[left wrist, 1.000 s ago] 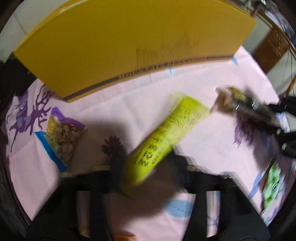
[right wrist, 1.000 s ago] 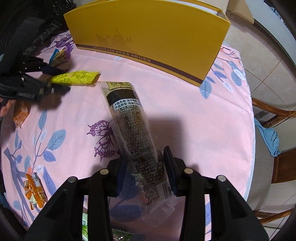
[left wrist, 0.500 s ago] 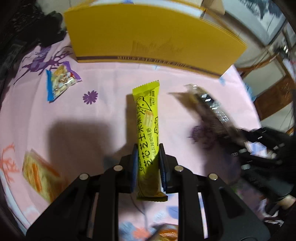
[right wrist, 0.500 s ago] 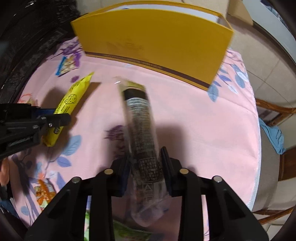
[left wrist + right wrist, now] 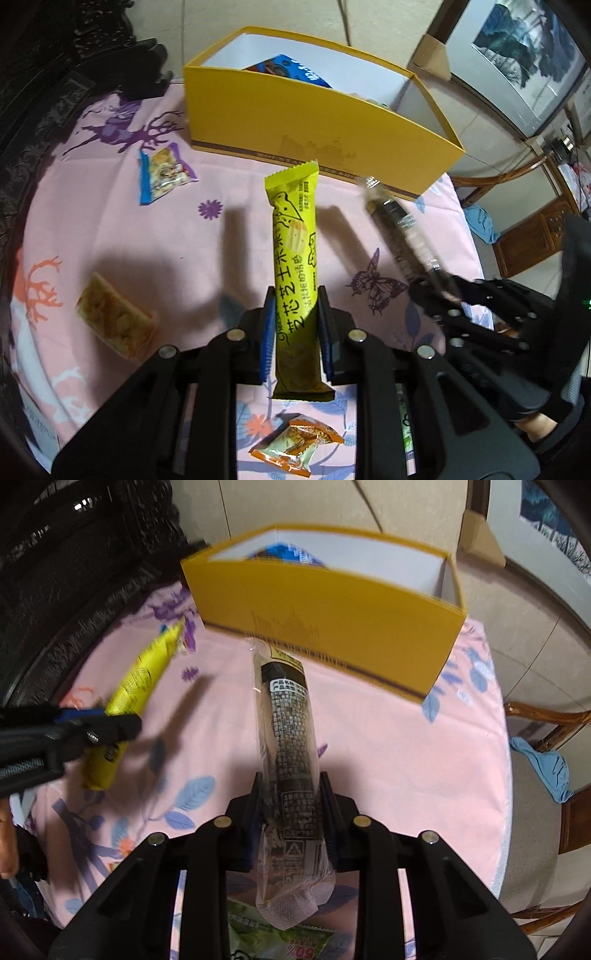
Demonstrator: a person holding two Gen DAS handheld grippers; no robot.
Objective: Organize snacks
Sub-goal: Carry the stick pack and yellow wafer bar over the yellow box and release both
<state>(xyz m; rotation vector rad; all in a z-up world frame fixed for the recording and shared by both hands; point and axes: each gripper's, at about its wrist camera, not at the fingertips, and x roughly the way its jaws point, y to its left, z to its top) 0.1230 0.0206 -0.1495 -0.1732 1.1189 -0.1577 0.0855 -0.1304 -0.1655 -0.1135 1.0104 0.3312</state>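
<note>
The left gripper is clamped on a yellow snack bar, which stands up from the jaws toward 12 o'clock, above the pink tablecloth. The right gripper is closed on a clear-wrapped dark snack stick, likewise pointing to 12 o'clock at the yellow box. Only the left view shows the loose packets on the cloth: a blue-edged packet at 10 o'clock, an orange cracker pack at 9 o'clock, and an orange-trimmed packet at 6 o'clock under the gripper. It also looks deeper into the open box, where a blue packet lies. The right view alone shows a green packet at 6 o'clock and a blue cloth on a wooden chair at 3 o'clock.
</note>
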